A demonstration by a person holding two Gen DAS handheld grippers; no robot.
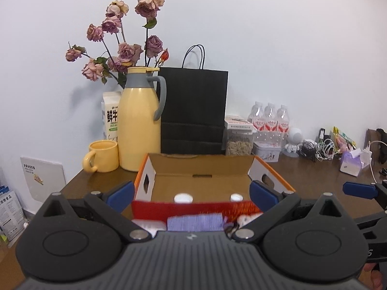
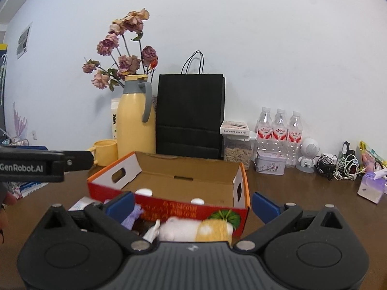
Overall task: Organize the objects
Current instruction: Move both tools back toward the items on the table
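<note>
The brown wooden surface (image 2: 302, 188) carries an open cardboard box with red and orange outer walls (image 2: 169, 181), where two white round caps (image 2: 144, 192) already stand. By my judgement the sorting is barely begun. Just before the box's near wall lie a white and yellow soft item (image 2: 193, 229), a lilac knitted piece (image 1: 194, 222) and other small things, still outside it.

The left gripper (image 1: 192, 191) and right gripper (image 2: 192, 205) both hover with jaws spread wide, holding nothing.

Only the right view shows the soft item whole and the box's printed front; the left view shows the lilac piece squarely.
</note>
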